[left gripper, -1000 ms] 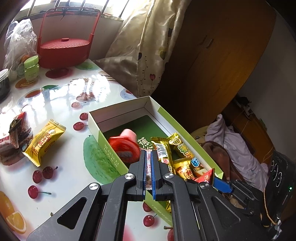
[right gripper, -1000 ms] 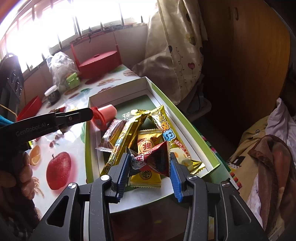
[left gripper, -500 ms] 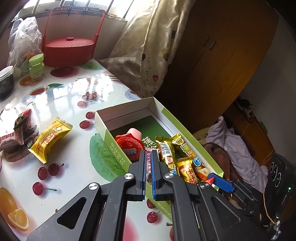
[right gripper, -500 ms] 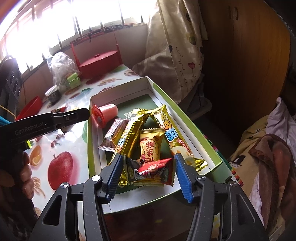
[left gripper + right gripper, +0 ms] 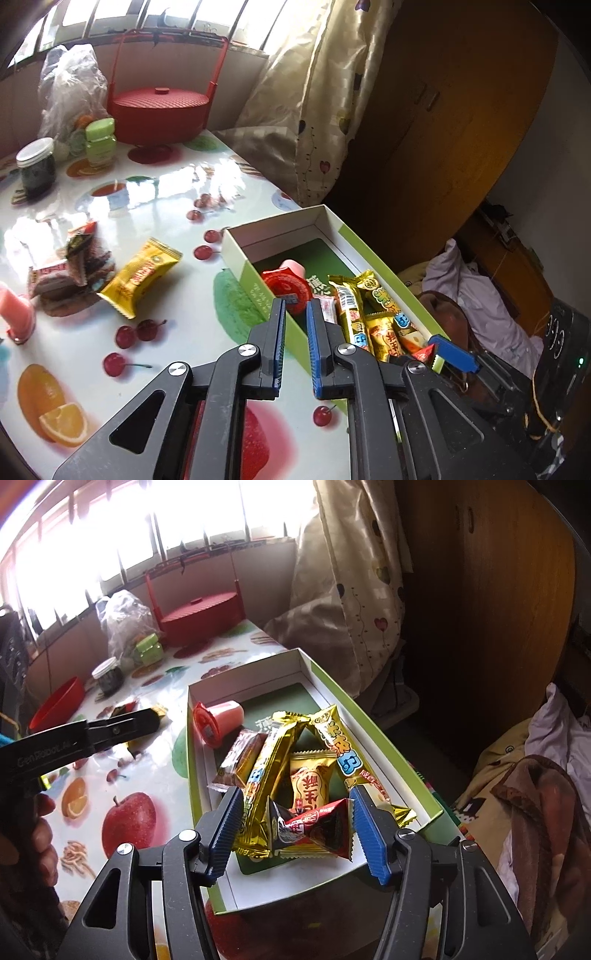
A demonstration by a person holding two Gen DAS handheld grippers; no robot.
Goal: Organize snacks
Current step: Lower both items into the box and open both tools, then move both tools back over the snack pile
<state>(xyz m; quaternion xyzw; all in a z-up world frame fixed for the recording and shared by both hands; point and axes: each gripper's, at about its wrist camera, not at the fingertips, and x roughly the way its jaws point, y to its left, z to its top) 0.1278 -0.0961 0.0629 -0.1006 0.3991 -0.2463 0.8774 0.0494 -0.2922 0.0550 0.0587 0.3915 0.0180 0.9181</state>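
Your left gripper (image 5: 295, 325) and right gripper (image 5: 293, 825) are matte black triangulated frames with silver pivot screws and ribbed blue finger pads (image 5: 369, 834), "GenRobot.AI" printed in grey along the left one's side, where your bare fingers (image 5: 46, 849) wrap the handle.

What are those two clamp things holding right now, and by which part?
Nothing. The left gripper is open with only air between its pads, above the box wall. The right gripper is open around the red triangular snack, not pinching it.
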